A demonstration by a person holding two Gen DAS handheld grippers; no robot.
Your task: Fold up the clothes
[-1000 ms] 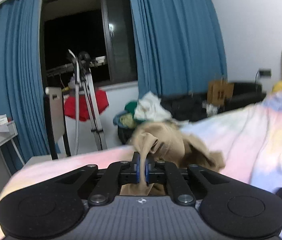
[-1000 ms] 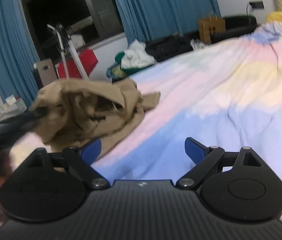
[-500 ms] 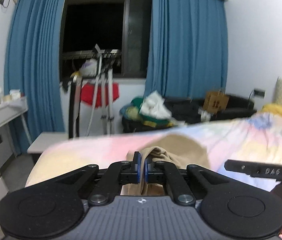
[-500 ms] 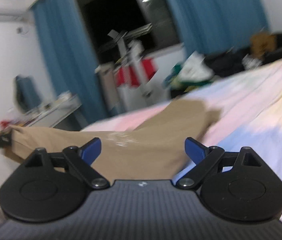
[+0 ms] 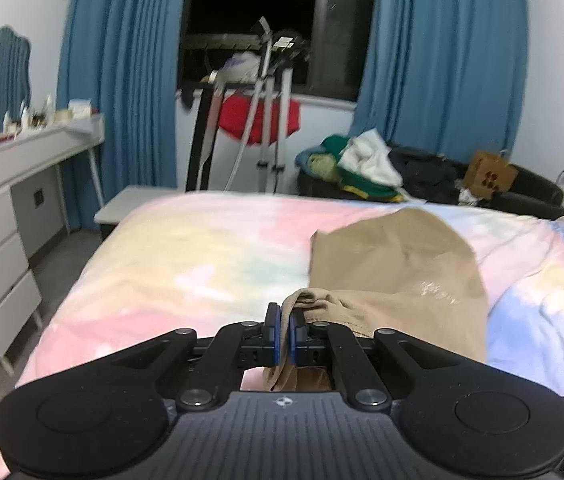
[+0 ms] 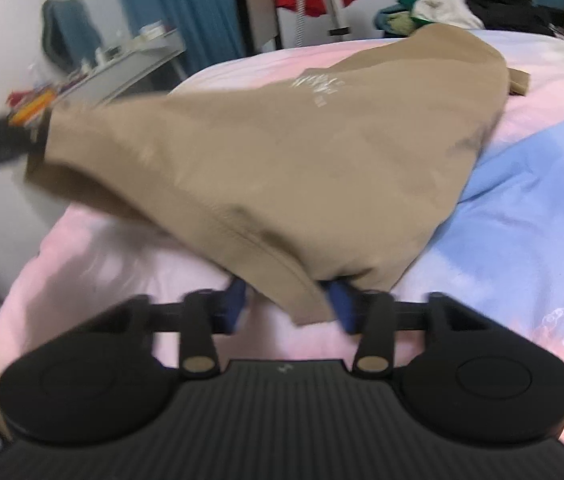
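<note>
the left gripper [image 5: 282,330] is clenched on a bunched edge of the tan garment [image 5: 398,272]. the right gripper [image 6: 288,306] is closing, jaws apart, with a hem corner of the tan garment [image 6: 282,160] between them; whether the pads press yet i cannot tell through the blur. from those two corners the cloth sags onto the bed [image 5: 185,264]. this looks like the spreading step; next, a firm second hold, then pulling flat. the far sleeves are hidden.

Left tongs [image 5: 282,330] clamp tan cloth [image 5: 398,272] tight, while right tongs [image 6: 288,306] are closing around its hem.
</note>
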